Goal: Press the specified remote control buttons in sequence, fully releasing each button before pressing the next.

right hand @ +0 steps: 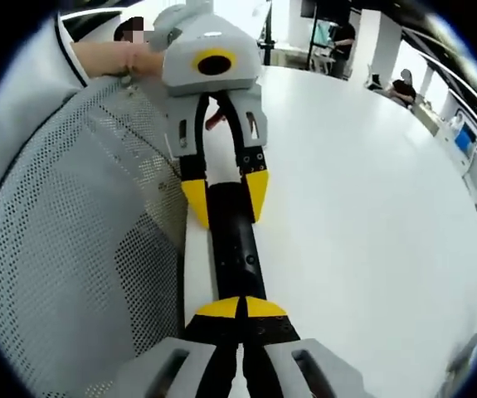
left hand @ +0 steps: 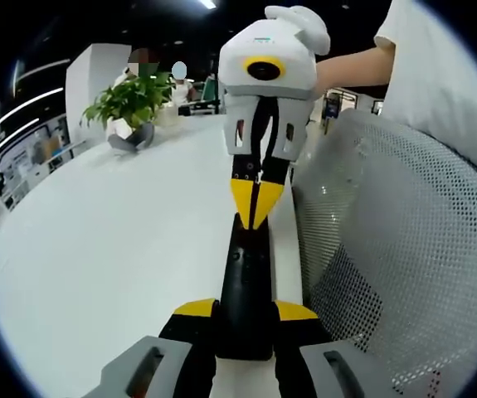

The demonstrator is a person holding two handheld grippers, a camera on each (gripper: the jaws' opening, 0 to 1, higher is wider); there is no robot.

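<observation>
A long black remote control lies along the white table near its edge. My left gripper is shut on it, one yellow-tipped jaw at each side of its near end. My right gripper comes from the far side with its yellow tips pressed together, shut, and pointing down onto the remote's far end. In the right gripper view those shut tips cover the near end of the remote. The left gripper clamps the other end. The button under the tips is hidden.
A grey mesh chair back stands close beside the table edge and the remote, seen also as the chair back. A potted plant sits far back on the table. A person's arm holds the right gripper. The table stretches wide.
</observation>
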